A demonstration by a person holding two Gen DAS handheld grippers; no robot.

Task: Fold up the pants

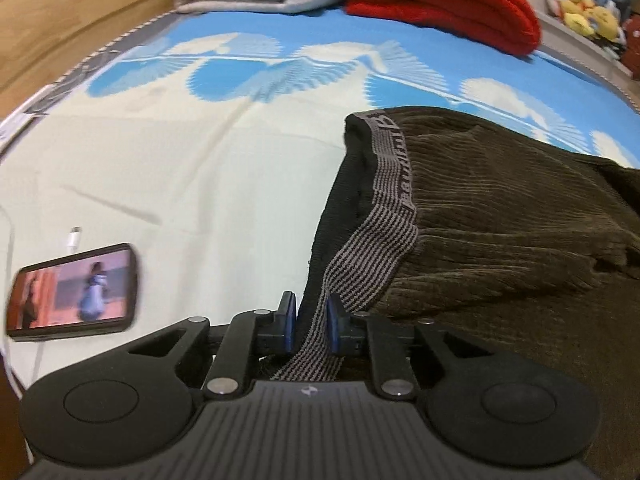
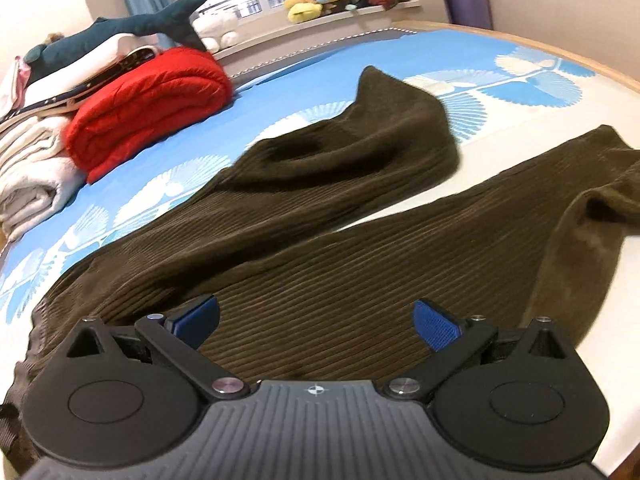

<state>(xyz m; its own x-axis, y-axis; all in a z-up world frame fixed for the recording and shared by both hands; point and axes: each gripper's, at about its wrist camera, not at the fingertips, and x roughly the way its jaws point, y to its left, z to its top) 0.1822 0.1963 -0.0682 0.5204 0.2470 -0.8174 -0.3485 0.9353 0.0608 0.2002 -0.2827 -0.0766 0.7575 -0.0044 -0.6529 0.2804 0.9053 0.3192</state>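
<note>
Covering the bed point(image 2: 420, 46): blue-and-white patterned sheet point(image 1: 200, 152), brown pants point(image 2: 320, 240) spread across

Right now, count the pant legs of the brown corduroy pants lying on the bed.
2. One brown corduroy pant leg runs toward the red folded blanket; the other stretches toward the right. Neither looks hidden.

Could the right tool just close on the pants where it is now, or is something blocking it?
Probably yes. The right tool stands open directly over the brown pants, with only corduroy between its blue pads and nothing lying on top. The left tool already pinches the striped waistband.
</note>
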